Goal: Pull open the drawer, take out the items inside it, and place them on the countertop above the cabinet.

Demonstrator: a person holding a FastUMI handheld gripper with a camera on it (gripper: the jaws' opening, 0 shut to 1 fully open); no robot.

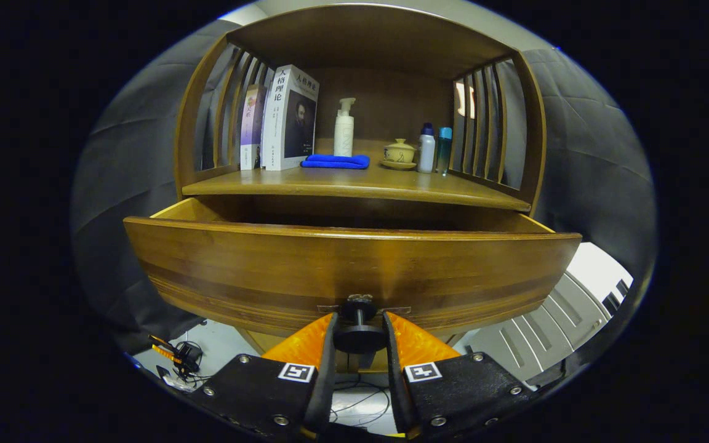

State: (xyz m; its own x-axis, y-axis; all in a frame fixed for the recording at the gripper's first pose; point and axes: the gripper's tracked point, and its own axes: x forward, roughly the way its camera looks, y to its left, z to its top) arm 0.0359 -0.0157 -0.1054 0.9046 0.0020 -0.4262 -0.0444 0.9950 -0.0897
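Gripper view: gripper (359, 326) clamps knob (359, 335); drawer (348, 271) out past countertop (354, 184).

Brown wooden cabinet countertop (354, 183) w/ slatted sides; on it, L to R: two upright books (280, 120) leaning at left slats; folded blue cloth (335, 161); white pump bottle (343, 129) behind cloth; small beige lidded cup on saucer (399, 153); white bottle w/ blue cap (427, 148) touching teal bottle (444, 149).

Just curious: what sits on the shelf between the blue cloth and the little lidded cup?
In the gripper view, a white pump bottle stands between the blue cloth and the lidded cup, set slightly further back.
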